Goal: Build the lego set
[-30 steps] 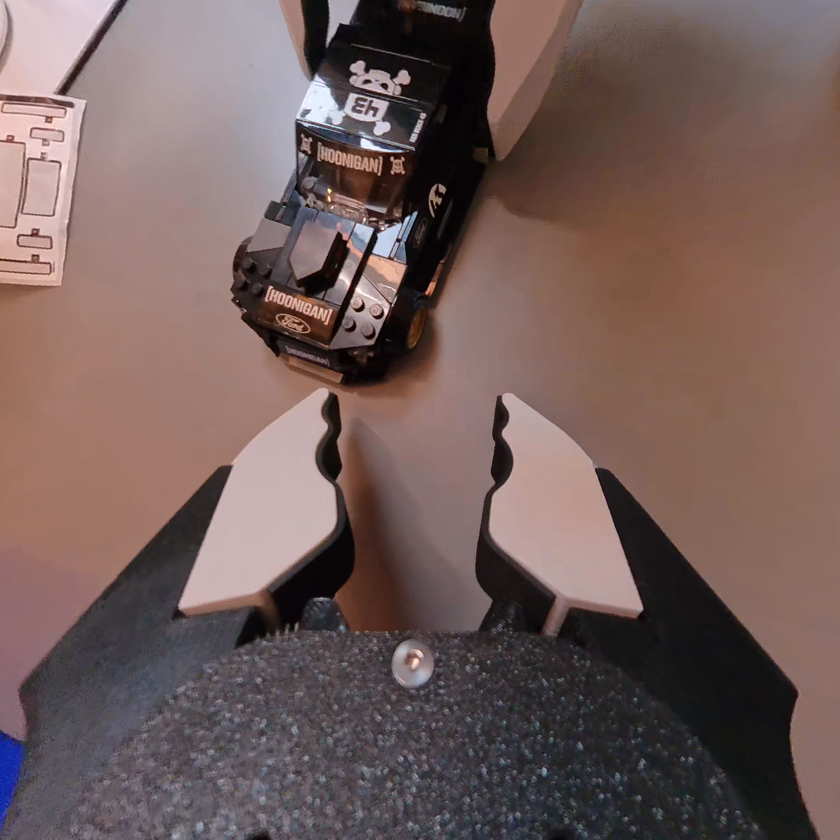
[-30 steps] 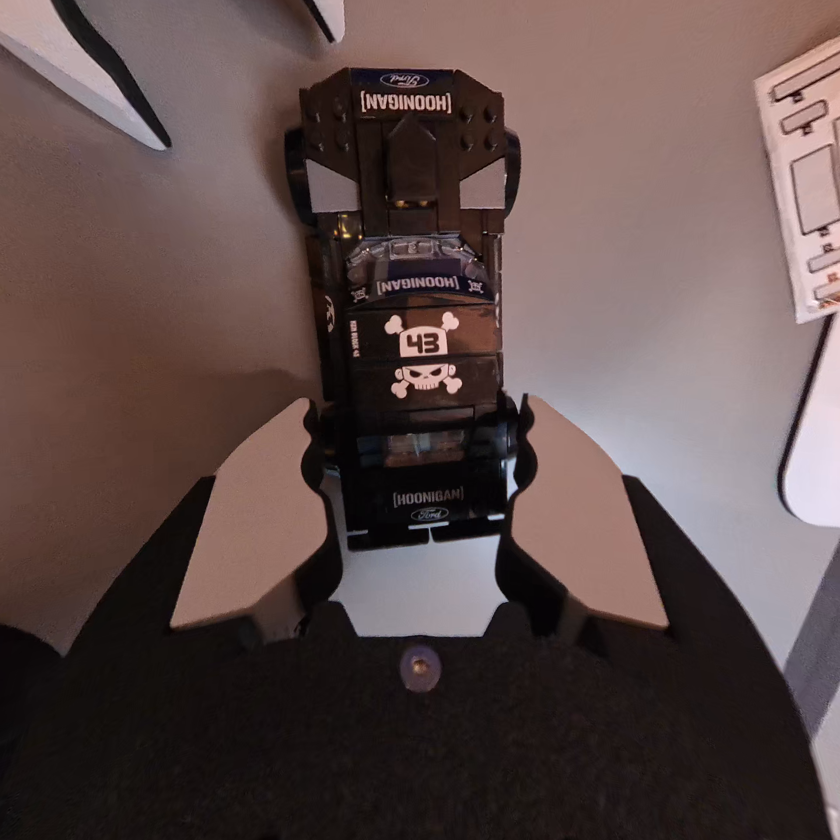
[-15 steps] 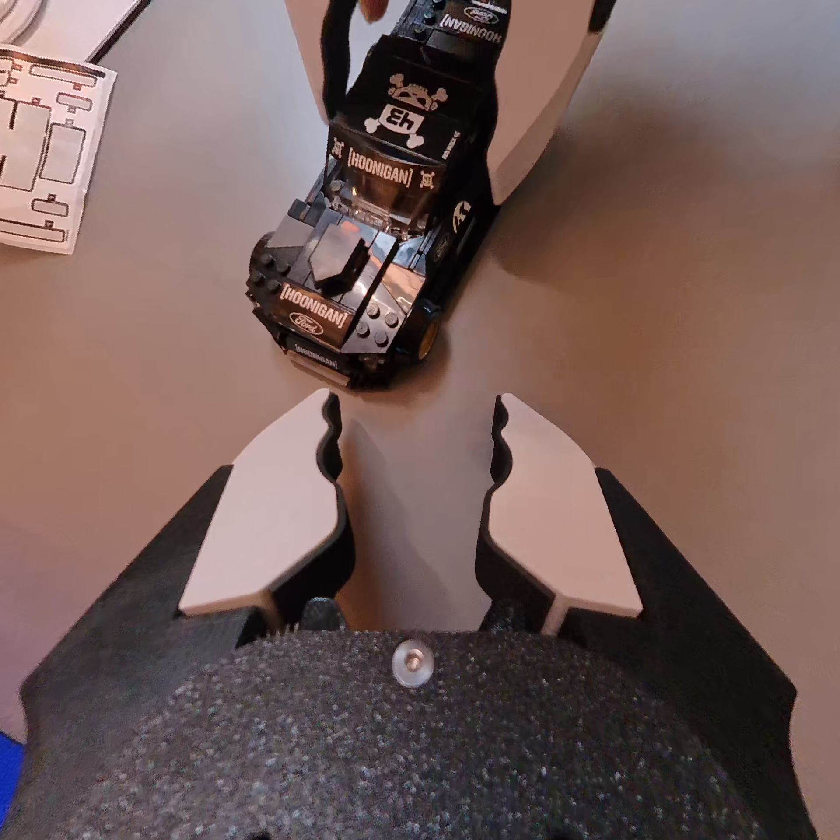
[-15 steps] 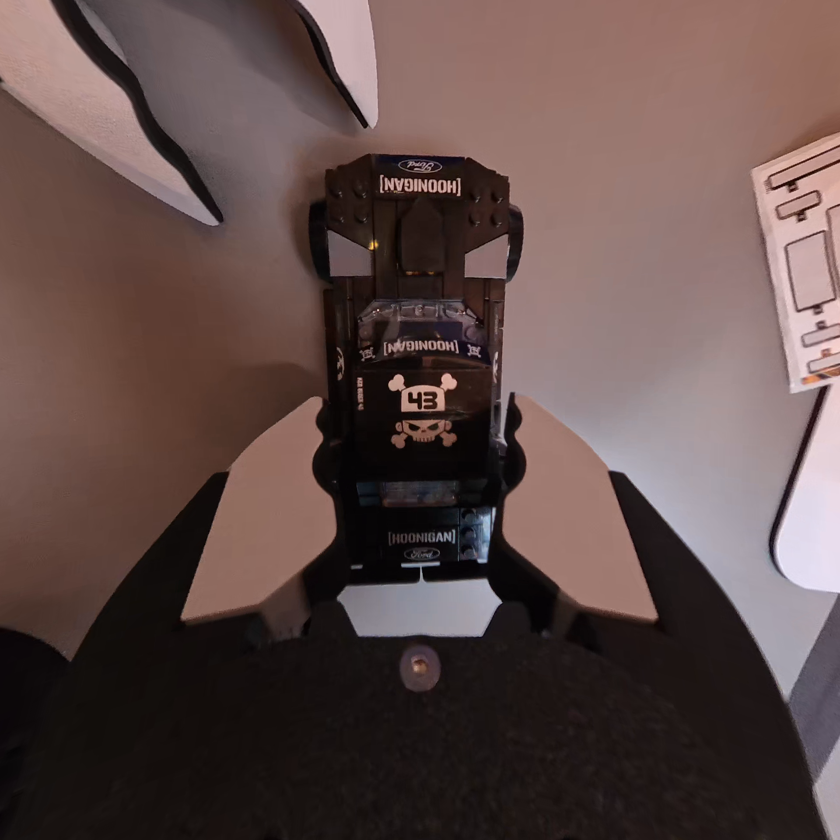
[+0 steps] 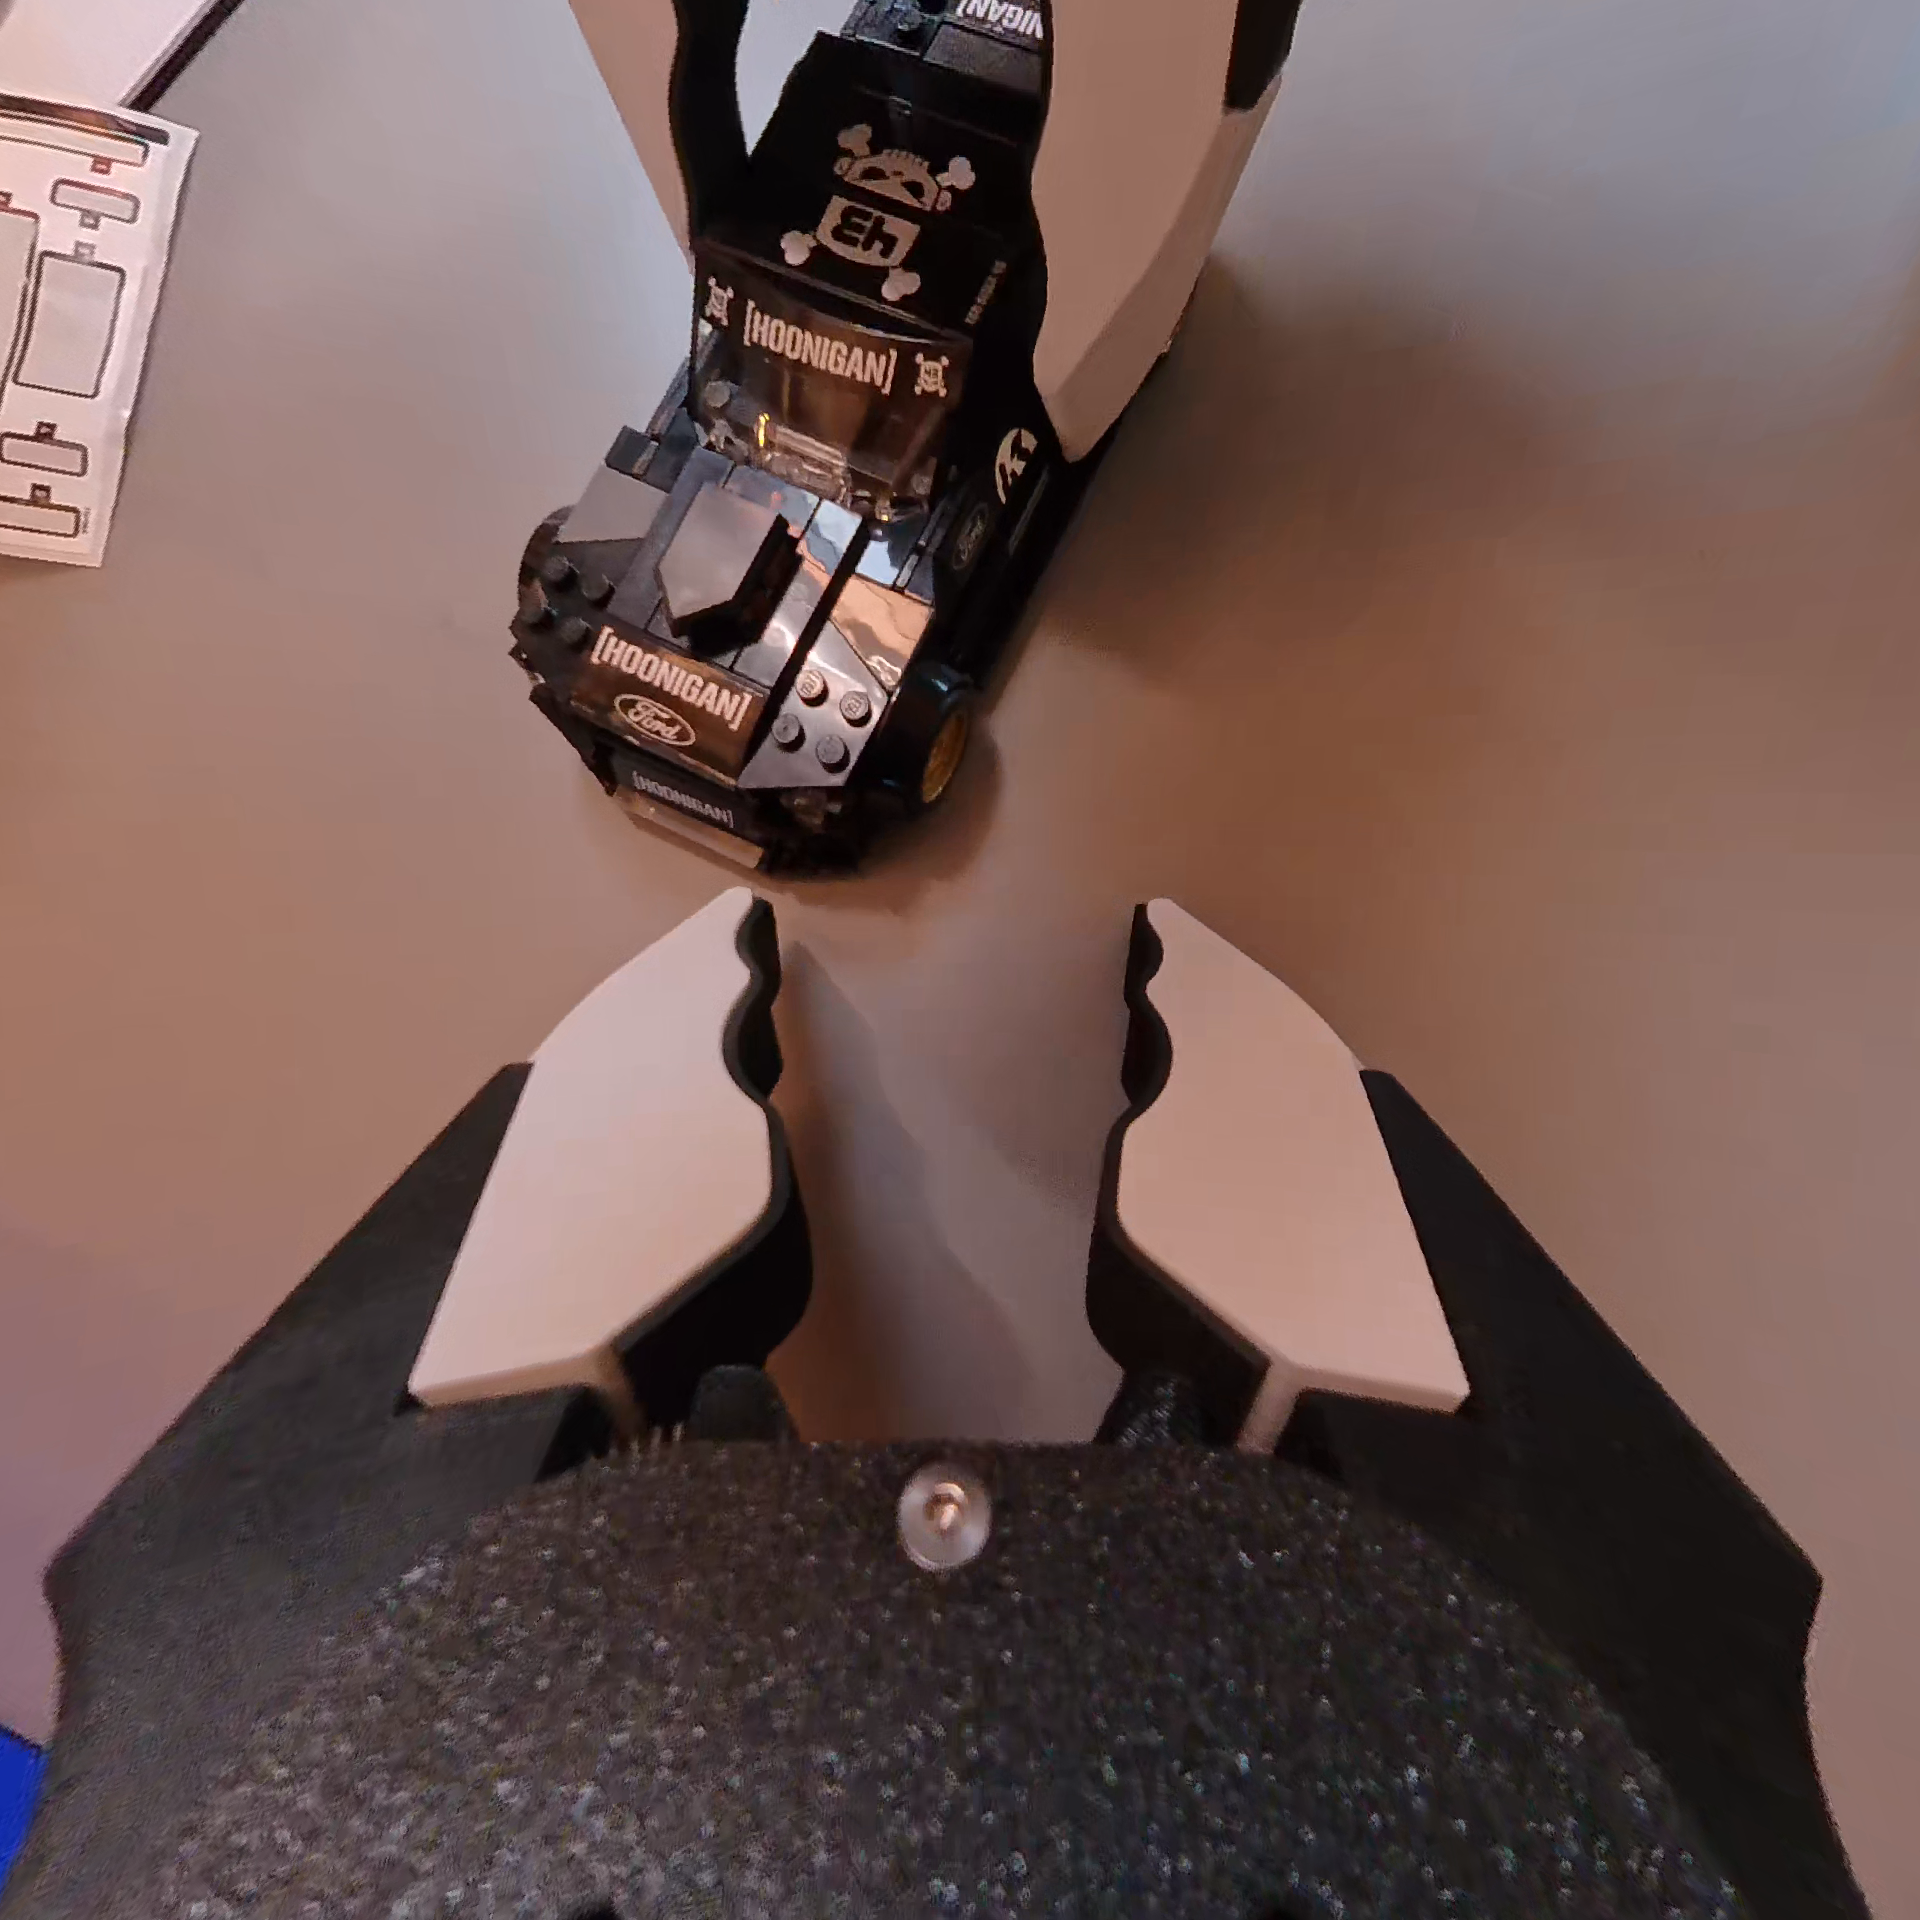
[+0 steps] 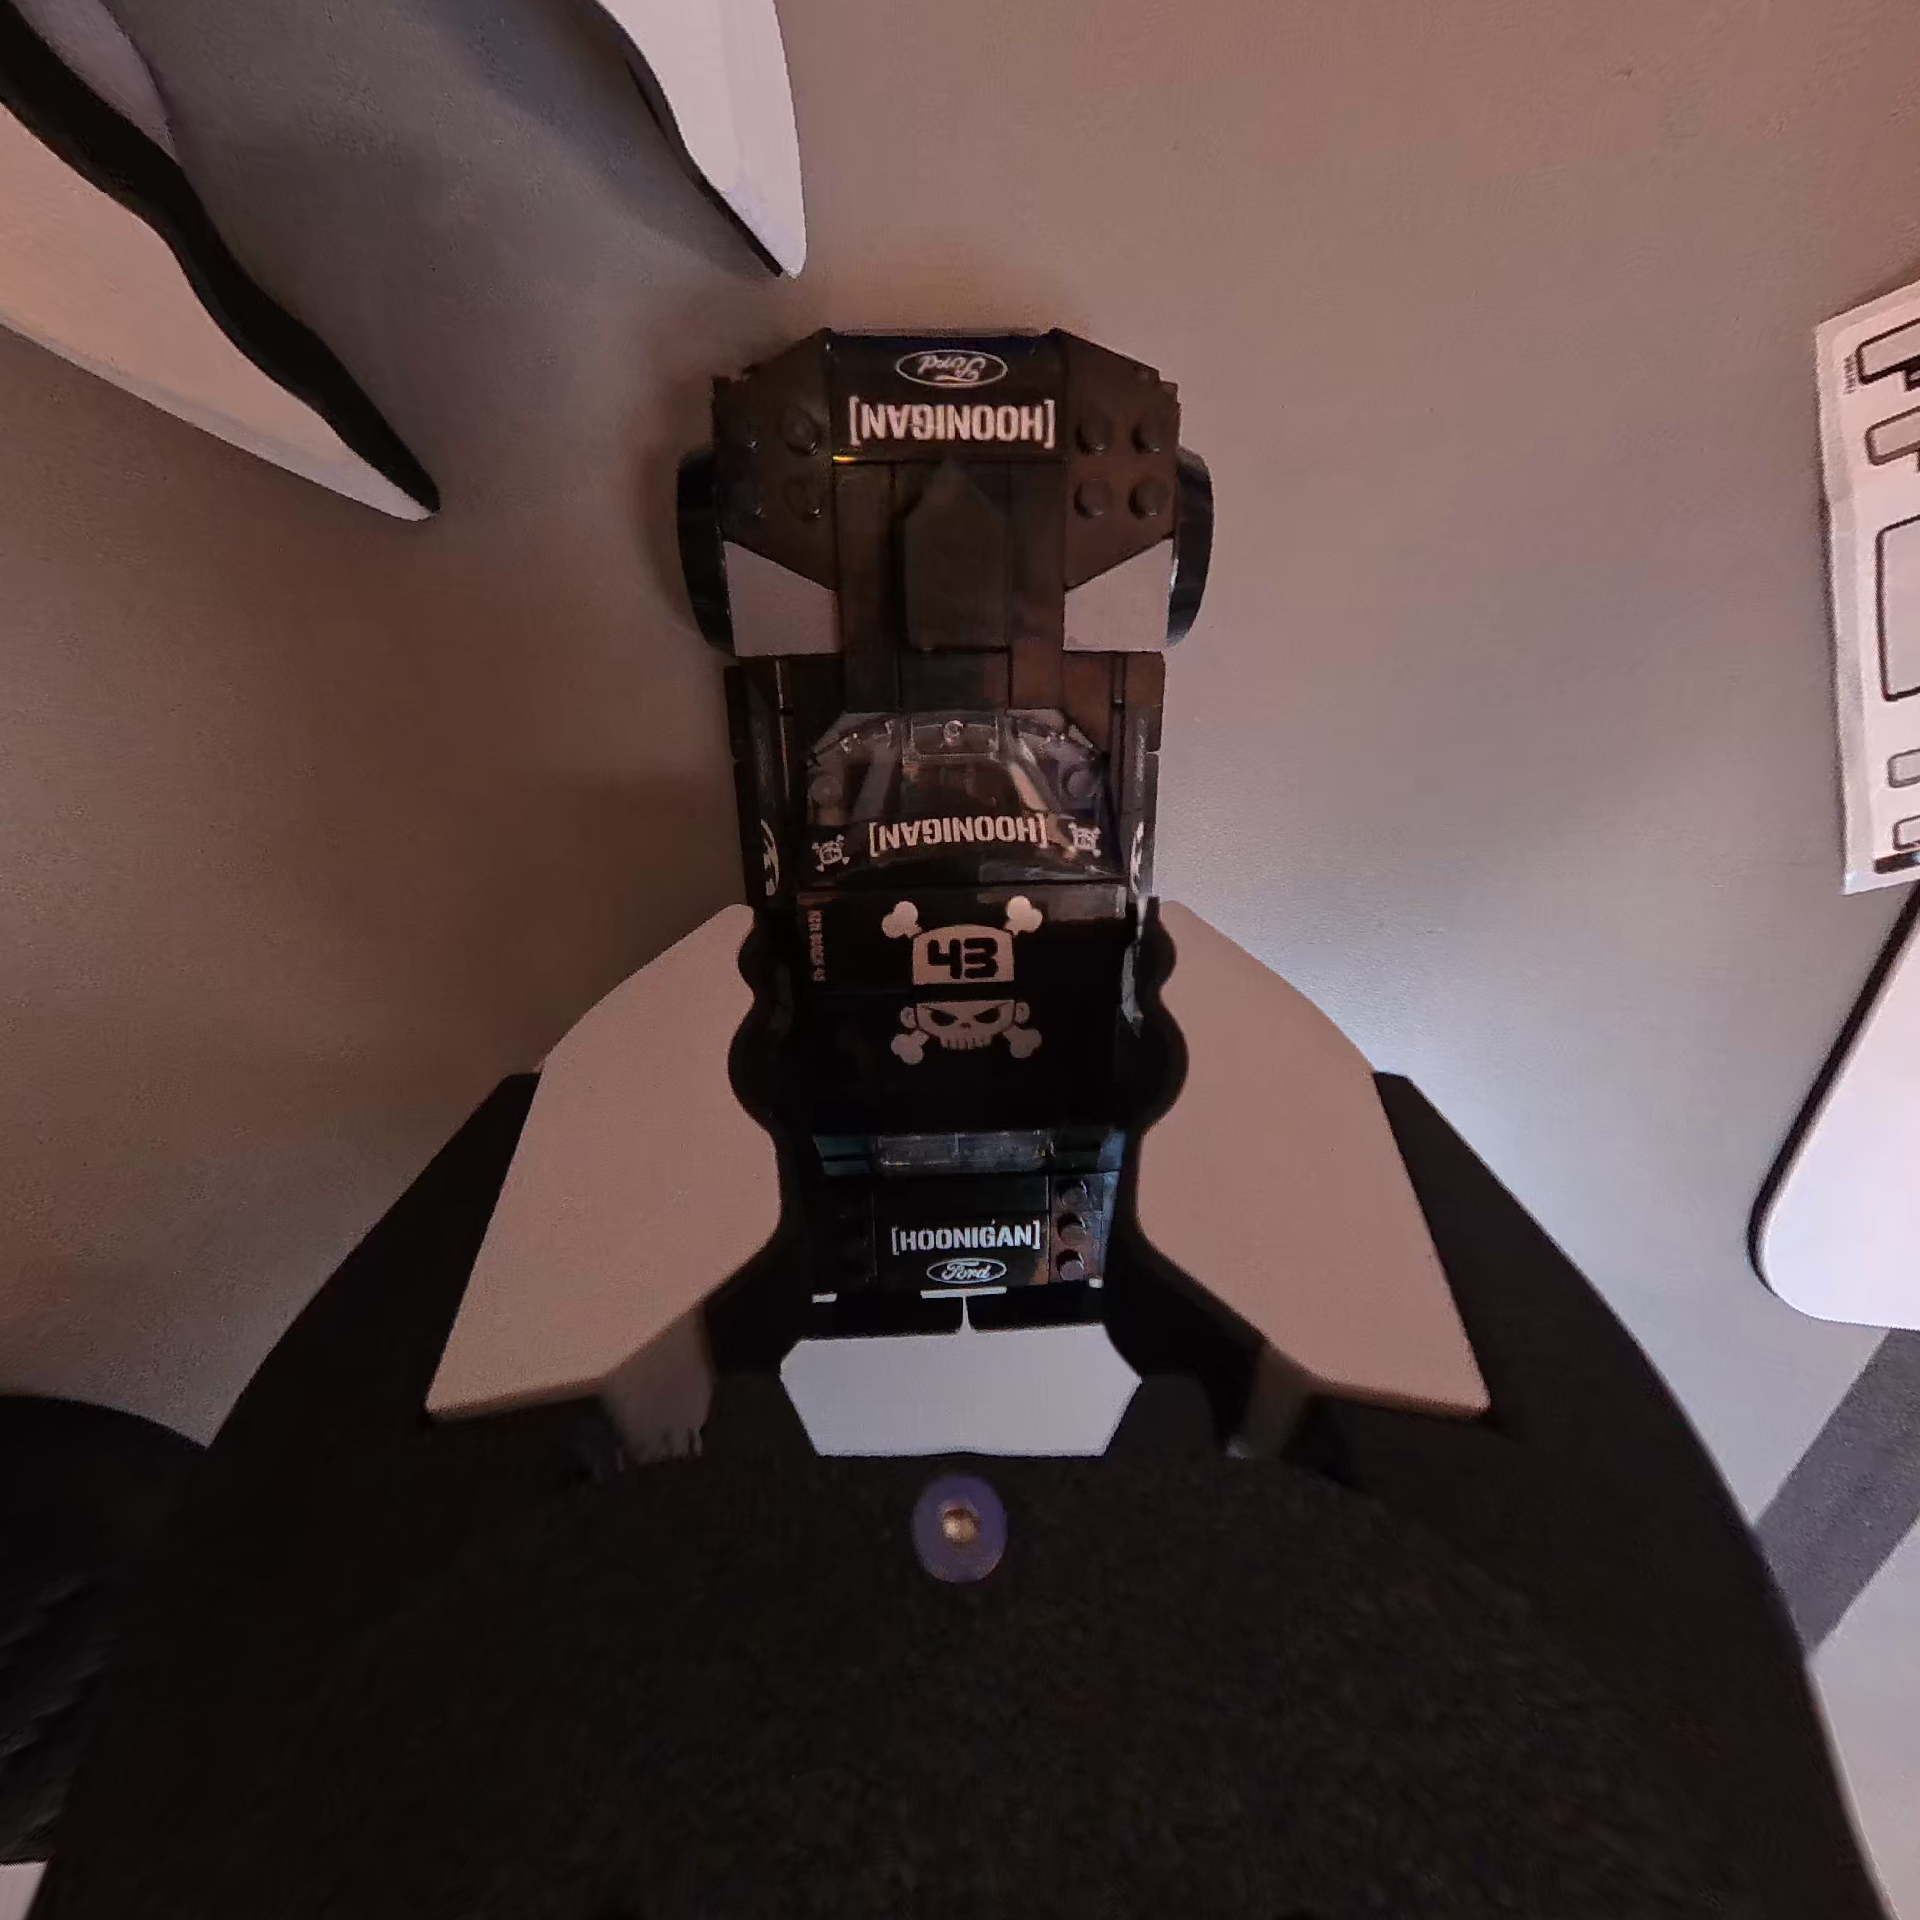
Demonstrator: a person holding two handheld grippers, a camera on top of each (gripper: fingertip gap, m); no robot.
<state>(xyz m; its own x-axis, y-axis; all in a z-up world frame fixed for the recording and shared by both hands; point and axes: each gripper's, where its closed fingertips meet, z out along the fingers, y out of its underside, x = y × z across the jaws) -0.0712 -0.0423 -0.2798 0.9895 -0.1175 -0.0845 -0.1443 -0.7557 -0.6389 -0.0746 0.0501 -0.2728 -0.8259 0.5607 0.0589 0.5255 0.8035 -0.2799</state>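
A black lego car (image 5: 790, 582) with white stickers stands on the grey table (image 5: 1455, 727). My left gripper (image 5: 945, 914) is open and empty, its fingertips just short of the car's nose. My right gripper (image 6: 951, 920) is shut on the car (image 6: 956, 623), its pads pressed against both sides of the roof and rear half. The car's hood and front wheels stick out past the fingertips. The right gripper also shows at the top of the left wrist view (image 5: 883, 343), astride the cabin. The left gripper shows at the top left of the right wrist view (image 6: 603, 384).
A white sticker sheet (image 5: 62, 332) lies left of the car; it is at the right edge in the right wrist view (image 6: 1870, 571). A white rounded object (image 6: 1849, 1143) lies beside it. A blue patch (image 5: 16, 1766) shows at the lower left. Across from one pair of fingers to the other is roughly 10 cm.
My right gripper has slid forward along the car from its rear to its roof and closed on its sides. The left gripper has come nearer to the car's nose and stays open.
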